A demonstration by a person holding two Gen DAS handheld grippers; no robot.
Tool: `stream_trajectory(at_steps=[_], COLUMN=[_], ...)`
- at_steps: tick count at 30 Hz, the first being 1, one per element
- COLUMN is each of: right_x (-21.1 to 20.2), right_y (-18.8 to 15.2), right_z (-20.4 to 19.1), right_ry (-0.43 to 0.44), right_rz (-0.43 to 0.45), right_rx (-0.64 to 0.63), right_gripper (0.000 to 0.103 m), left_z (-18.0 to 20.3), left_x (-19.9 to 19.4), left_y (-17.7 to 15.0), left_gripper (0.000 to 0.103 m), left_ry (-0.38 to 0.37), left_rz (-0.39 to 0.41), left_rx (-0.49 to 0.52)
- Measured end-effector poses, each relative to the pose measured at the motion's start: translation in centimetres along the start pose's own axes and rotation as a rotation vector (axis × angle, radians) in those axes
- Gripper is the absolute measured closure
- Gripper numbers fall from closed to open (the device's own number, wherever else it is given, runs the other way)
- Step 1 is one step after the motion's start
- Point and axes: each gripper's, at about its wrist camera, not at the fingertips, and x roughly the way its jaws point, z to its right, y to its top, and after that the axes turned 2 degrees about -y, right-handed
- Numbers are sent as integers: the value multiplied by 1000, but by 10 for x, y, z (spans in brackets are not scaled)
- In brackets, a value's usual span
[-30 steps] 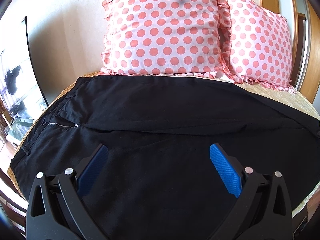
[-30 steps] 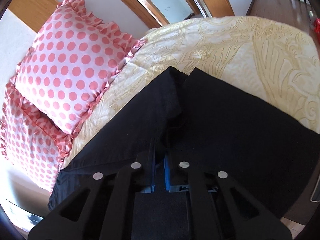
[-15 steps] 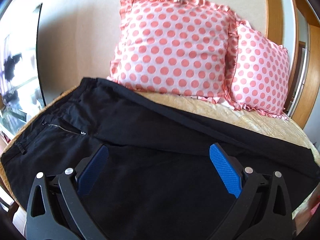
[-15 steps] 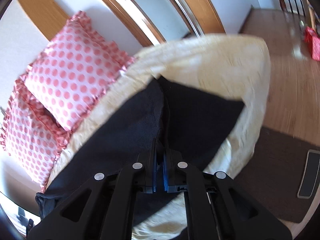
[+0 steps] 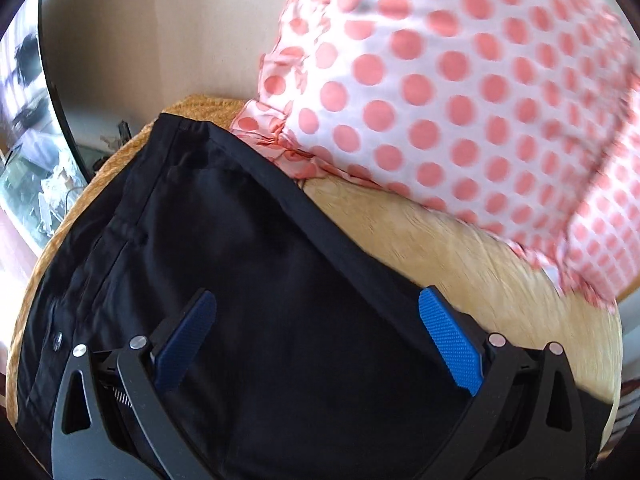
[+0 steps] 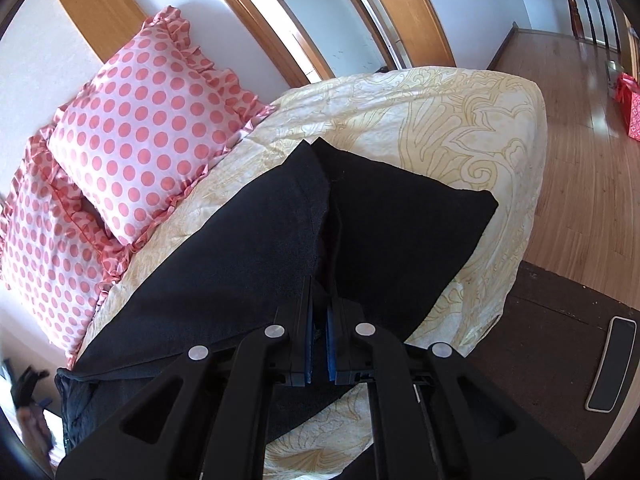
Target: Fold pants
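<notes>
1. The bed point(image 6: 460, 120) is carrying everything: its pale yellow cover is lying under the black pants point(image 5: 248, 280), which are stretched across it in front of two pink dotted pillows point(image 6: 148, 136).
2. The pants are lying mostly flat, waistband toward the left side of the bed, legs running toward the right, where the hems are rising off the cover.
3. The step in hand looks like the lengthwise fold: the leg end is being lifted to go over toward the waist.
4. The right gripper point(image 6: 320, 344) is pinching the leg fabric, jaws pressed together on the cloth.
5. The left gripper point(image 5: 316, 340) is hanging over the upper pants, jaws spread wide, holding nothing.
6. Next, I judge, the left one needs to pin or grasp fabric while the right carries the hems across, keeping edges aligned.
</notes>
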Motion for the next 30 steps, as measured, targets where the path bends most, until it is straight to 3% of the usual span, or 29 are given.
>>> stream_trajectory(at_steps=[2,4,6,7,8,9,12,17,21,26,30], right_x=[1,1,1,1,1,1,2,4,7,-3,-19], right_y=[1,2,2,2,2,2,2,6,14,35,52], right_z=[-2,-3,-4,-4,-4,-5,-4,-2,-3,-2,0], right_ry=[-7,-12,-15,-16,-18,-20,-17,7,18,39,40], right_rz=[-3,-7,-9,-10,-10,-9,-9,-9,3,56,116], right_rx=[-14,-24,-26,-28,-30,-32,-32,-19,-24,-16,-16], right_gripper=[98,98,98,98,98,98,98,98,98,98,98], left_z=[-1,-4,-8,-11,-12,-13,-21,-25,-24,-44,-59], left_x=[21,43,58,65,69,71,69,32,-30,-123,-181], left_y=[20,35,41,43,43,43,40,26,2,-47,-103], left_gripper=[12,27,50,54,62,76,91,96,97,97,97], left_ry=[2,-1,6,8,13,15,-11,-10,-28,-105,-103], left_rz=[-40,-95,-140,-156,-165,-169,-160,-80,42,177,265], left_rx=[-52,-105,-154,-178,-194,-204,-242,-220,-153,-142,-124])
